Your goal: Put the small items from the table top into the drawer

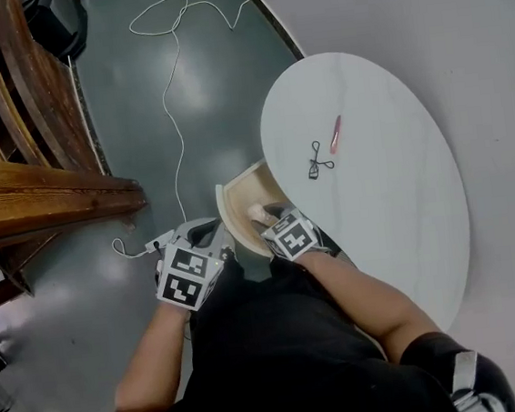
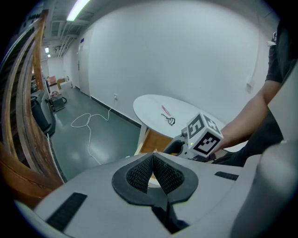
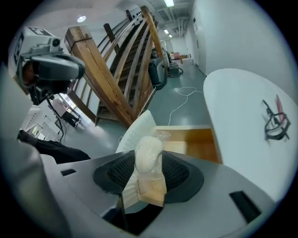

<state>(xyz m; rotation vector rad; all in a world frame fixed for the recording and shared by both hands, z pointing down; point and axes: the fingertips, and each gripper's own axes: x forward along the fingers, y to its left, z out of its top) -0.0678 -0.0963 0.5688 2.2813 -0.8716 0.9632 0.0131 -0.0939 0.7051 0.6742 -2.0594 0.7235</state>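
The drawer (image 1: 243, 202) stands pulled out from the left edge of the white oval table (image 1: 395, 204), showing its pale wooden inside. My right gripper (image 1: 265, 216) hangs over the drawer, shut on a small white plastic-wrapped packet (image 3: 148, 162) that sticks out between the pads. My left gripper (image 1: 207, 230) is just left of the drawer, its jaws pressed together with nothing in them (image 2: 152, 162). On the table top lie a black wire clip (image 1: 319, 160) and a pink pen (image 1: 335, 134), side by side, far from both grippers.
A white cable (image 1: 173, 100) snakes across the grey floor beyond the drawer. Dark wooden railings (image 1: 26, 179) stand to the left. A white wall (image 1: 458, 24) runs behind the table. The person's legs fill the bottom of the head view.
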